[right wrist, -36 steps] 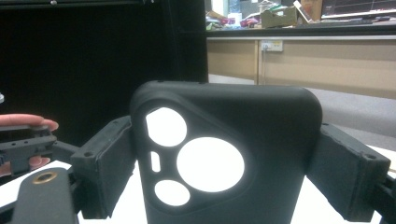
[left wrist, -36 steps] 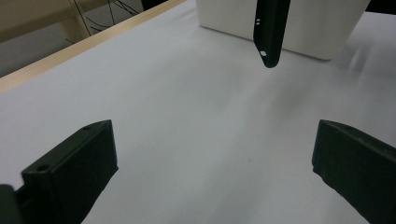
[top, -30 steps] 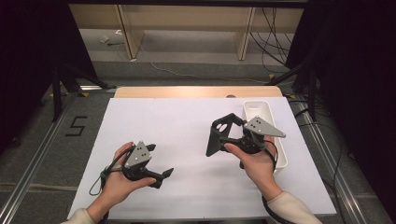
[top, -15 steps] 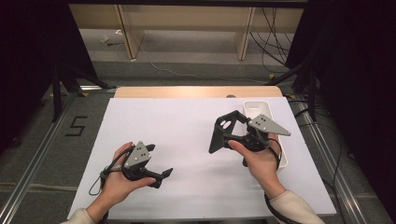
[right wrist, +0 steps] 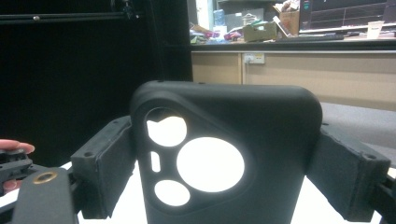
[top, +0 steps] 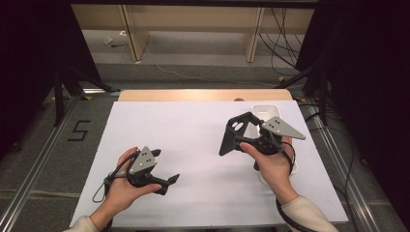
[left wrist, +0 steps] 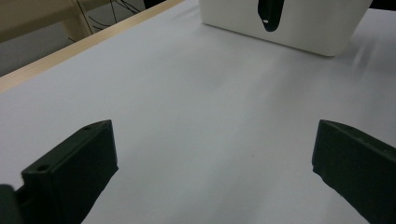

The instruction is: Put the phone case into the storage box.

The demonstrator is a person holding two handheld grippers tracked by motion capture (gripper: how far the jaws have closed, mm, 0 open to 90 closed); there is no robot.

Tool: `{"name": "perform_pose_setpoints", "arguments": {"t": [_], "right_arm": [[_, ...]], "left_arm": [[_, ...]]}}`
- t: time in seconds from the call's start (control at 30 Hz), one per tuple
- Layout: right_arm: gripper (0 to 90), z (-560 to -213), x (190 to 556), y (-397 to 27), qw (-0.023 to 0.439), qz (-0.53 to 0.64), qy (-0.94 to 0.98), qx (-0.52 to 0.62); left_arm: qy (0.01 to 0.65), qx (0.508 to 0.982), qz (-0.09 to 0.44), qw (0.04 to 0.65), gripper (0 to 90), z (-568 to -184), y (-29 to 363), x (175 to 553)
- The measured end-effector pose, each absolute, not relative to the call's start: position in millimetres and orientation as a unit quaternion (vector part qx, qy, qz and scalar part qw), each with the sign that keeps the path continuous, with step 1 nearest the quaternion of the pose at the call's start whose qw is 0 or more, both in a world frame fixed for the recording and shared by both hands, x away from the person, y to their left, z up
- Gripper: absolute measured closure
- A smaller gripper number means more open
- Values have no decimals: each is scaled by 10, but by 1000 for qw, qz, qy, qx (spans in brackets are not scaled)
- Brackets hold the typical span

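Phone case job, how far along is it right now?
Done: the black phone case is off the table, clamped across its width by the right tool and held above the white sheet. In hand: it hangs in the air beside the white tray. Left: the left tool rests open and empty low over the sheet, and the case has not yet been set down anywhere.

obj: black phone case (right wrist: 224, 154) | cam cutouts | upright, held above table
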State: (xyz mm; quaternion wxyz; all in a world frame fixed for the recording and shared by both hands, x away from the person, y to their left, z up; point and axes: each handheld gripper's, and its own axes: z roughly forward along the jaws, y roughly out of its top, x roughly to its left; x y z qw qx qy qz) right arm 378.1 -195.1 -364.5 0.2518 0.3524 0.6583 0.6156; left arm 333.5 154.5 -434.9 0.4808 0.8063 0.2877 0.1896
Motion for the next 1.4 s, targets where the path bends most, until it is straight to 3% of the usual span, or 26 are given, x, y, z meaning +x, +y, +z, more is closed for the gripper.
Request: {"name": "perform_pose_setpoints", "arguments": {"t": [1.4], "right_arm": [[157,-3539,3808,-2119,275,621,638,363]], "left_arm": [[290,805,190,481,0,-4354,1552,3343]]}}
